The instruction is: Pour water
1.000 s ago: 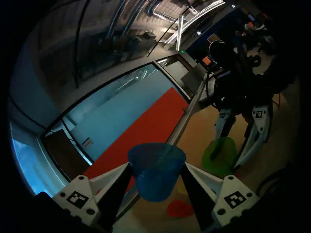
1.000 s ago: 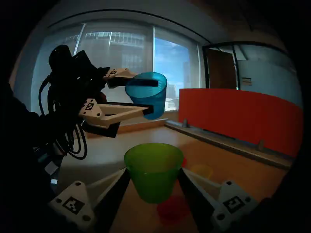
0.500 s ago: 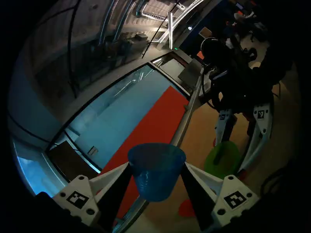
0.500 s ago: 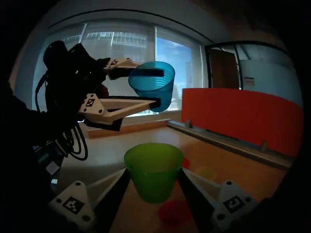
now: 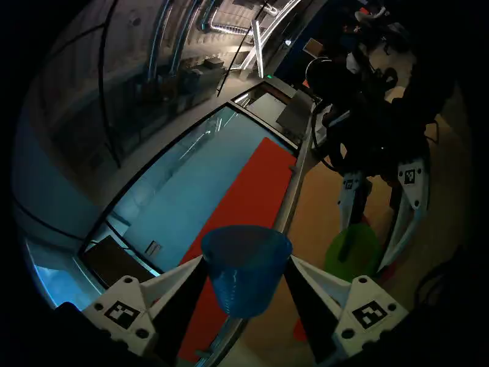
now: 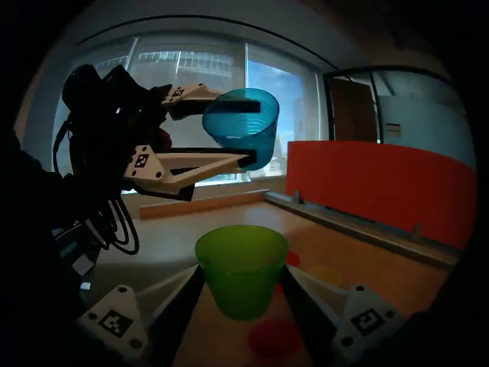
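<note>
Left gripper (image 5: 246,264) closed on translucent blue plastic cup (image 5: 246,287), both fingers pressed to its sides. Right gripper (image 6: 242,269) clamped likewise on upright translucent green plastic cup (image 6: 241,293), over wooden tabletop (image 6: 367,257). In right gripper view, blue cup raised and tilted, above and beyond green cup, apart from it. Flat red disc (image 6: 273,336) on tabletop just below green cup; red-orange panel (image 6: 391,183) behind.

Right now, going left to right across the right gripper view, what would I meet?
black cables → blue cup → red panel. The green cup sits straight below the blue one, so it is left out.
</note>
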{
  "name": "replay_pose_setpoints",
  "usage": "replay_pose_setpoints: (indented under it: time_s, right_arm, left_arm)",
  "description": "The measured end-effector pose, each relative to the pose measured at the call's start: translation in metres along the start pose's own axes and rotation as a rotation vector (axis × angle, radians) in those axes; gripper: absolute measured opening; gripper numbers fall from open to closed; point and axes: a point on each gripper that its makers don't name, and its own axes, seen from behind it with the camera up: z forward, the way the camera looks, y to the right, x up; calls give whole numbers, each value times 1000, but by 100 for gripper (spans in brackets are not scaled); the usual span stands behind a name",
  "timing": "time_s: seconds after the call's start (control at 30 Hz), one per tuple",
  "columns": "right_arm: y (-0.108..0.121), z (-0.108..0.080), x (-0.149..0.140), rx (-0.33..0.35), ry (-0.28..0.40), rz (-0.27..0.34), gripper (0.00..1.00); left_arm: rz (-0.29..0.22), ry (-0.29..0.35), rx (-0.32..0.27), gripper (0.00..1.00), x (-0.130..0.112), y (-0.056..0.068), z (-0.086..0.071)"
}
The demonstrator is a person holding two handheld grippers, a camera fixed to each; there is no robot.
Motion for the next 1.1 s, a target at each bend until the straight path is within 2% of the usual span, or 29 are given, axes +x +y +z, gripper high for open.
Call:
replay_pose_setpoints:
  time_s: [0.3, 1.1]
  right_arm:
    - [1, 2, 1, 2, 3, -3, 86]
    - [-1, -1, 5, 0, 9, -17, 86]
  left_arm:
    - [46, 4, 5, 84, 6, -3, 0]
    - [110, 12, 19, 84, 13, -3, 3]
